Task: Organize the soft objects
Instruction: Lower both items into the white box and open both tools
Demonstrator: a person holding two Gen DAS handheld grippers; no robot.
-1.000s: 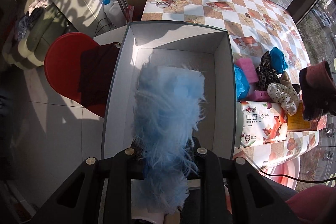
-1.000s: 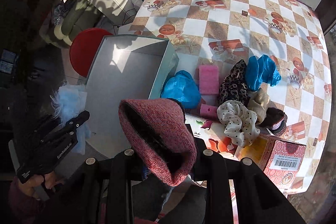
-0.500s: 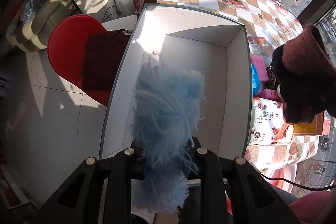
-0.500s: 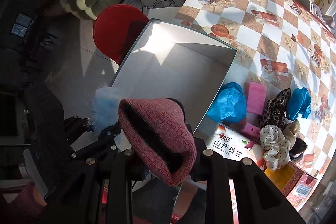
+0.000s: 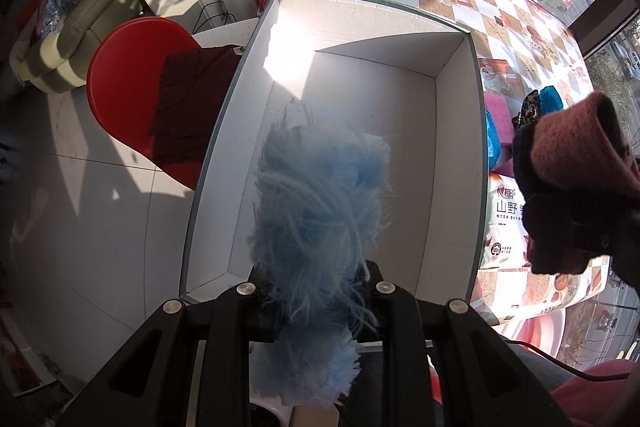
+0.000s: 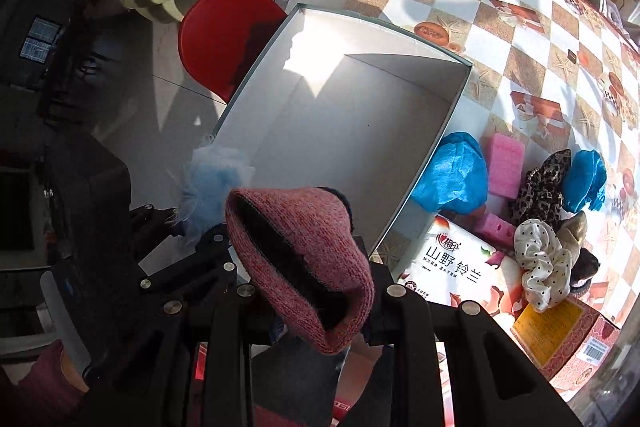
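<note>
My left tool (image 5: 316, 291) pinches fluffy blue piece (image 5: 320, 195), long wispy fibres, hanging over near end of white box (image 5: 456, 155). My right tool (image 6: 316, 291) clamps pink knit hat (image 6: 296, 251), dark lining showing, near box corner. Box interior bare: nothing stored yet. On table (image 6: 520, 27), 3 o'clock of box: blue covers (image 6: 452, 175), pink sponges (image 6: 506, 163), scrunchies (image 6: 544, 259) wait.

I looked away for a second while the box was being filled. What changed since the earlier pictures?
The right tongs carried the pink knit hat from over the table's pile to the white box, beside the left tongs. Both grips stayed: left on the blue fluffy thing, right on the hat. The box is unfilled.
</note>
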